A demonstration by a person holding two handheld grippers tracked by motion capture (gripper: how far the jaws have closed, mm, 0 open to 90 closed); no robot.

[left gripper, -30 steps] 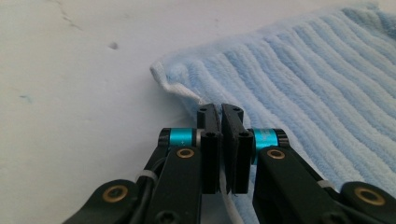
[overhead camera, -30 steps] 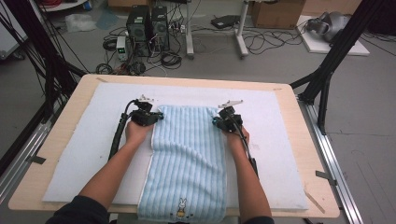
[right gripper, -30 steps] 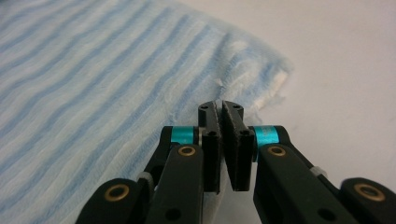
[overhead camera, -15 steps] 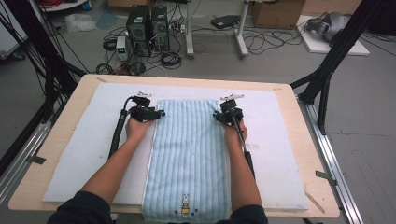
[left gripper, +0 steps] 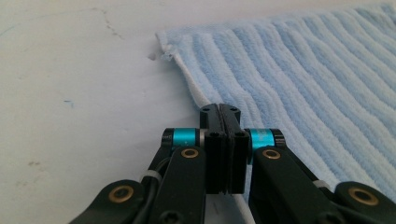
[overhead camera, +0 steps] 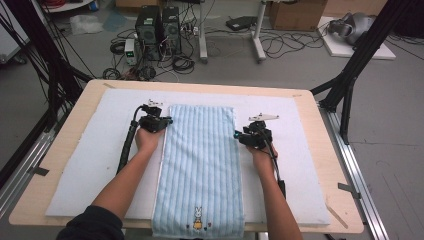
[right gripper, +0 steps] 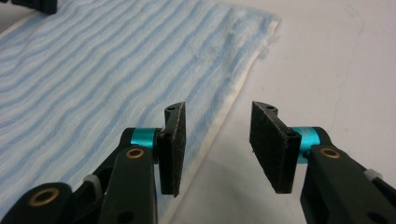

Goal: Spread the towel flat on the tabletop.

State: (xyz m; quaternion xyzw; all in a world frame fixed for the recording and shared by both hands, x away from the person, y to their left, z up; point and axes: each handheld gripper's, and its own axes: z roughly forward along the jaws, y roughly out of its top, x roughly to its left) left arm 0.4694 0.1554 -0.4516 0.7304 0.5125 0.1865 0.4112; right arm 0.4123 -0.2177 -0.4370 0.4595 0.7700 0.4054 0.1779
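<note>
A light blue striped towel (overhead camera: 200, 160) lies flat along the white mat (overhead camera: 100, 160), and its near end with a small bunny motif (overhead camera: 198, 220) hangs over the table's front edge. My left gripper (overhead camera: 161, 120) rests at the towel's left hem near the far corner. Its jaws have just closed and stand shut (left gripper: 219, 112), with no cloth showing between the pads; the towel (left gripper: 303, 70) runs off to their right. My right gripper (overhead camera: 242, 134) sits at the towel's right edge. Its jaws have just been opening and stand open (right gripper: 219, 109), holding nothing, its left pad over the hem of the towel (right gripper: 93, 60).
The wooden table (overhead camera: 65, 145) has bare mat on both sides of the towel. Black frame legs (overhead camera: 350, 80) and side rails (overhead camera: 357, 180) flank it. Computer towers (overhead camera: 157, 25) and cables lie on the floor beyond the far edge.
The towel's rumpled far end has been laid out flat. The right gripper let go, opened, and moved right and back off the towel's corner. The left hand stayed in place.
</note>
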